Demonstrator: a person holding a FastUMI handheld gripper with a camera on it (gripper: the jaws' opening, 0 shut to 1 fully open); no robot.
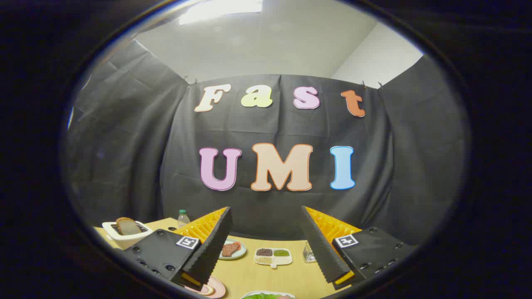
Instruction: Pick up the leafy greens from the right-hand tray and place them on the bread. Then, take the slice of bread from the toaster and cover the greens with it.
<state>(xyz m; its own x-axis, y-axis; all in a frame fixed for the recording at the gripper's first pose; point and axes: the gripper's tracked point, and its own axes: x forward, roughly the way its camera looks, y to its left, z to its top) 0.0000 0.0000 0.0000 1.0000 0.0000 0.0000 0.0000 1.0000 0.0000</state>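
Your gripper [266, 245] hangs released, fingers wide apart and holding nothing, while the ruffled green leafy greens [261, 296] lie on their white tray [286, 295] below and between the fingertips, so descend.

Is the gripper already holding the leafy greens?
No. The gripper has its jaws wide apart with nothing between them, and the greens lie on a tray below.

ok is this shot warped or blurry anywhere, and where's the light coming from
Gripper view: strong fisheye warp, the cloth wall bows outward; a ceiling light glares overhead, washed out; the table is evenly lit and sharp enough to show the bread in the toaster; the open gripper holds nothing.
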